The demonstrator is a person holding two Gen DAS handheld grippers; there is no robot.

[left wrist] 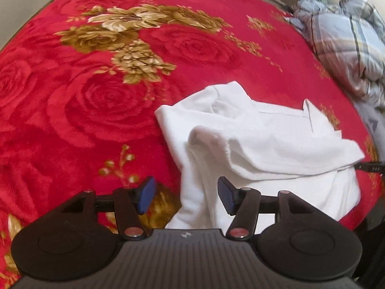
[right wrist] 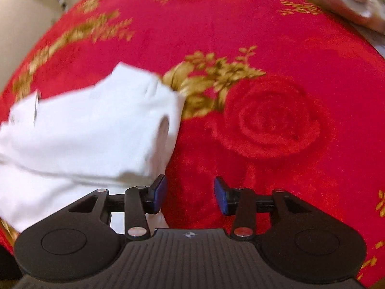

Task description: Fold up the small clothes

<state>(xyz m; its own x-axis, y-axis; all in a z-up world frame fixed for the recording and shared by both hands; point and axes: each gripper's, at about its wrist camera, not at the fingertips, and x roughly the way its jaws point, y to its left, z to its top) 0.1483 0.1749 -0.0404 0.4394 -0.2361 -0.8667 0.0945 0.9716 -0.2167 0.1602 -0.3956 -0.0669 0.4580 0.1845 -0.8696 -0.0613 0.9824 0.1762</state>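
Note:
A small white garment (left wrist: 259, 142) lies loosely folded and rumpled on the red floral blanket (left wrist: 101, 101). My left gripper (left wrist: 186, 196) hangs open over the garment's near left edge; white cloth shows below the gap, but the blue pads (left wrist: 146, 196) do not press it. In the right wrist view the same white garment (right wrist: 84, 134) lies at the left, blurred. My right gripper (right wrist: 190, 195) is open over bare red blanket (right wrist: 276, 120), just right of the garment's edge, nothing between its pads.
A bundled plaid quilt (left wrist: 349, 48) sits at the far right of the bed. A dark object (left wrist: 369, 167) peeks out at the garment's right edge. A pale cloth heap (right wrist: 349, 2) lies at the far right corner. Cream wall borders the bed.

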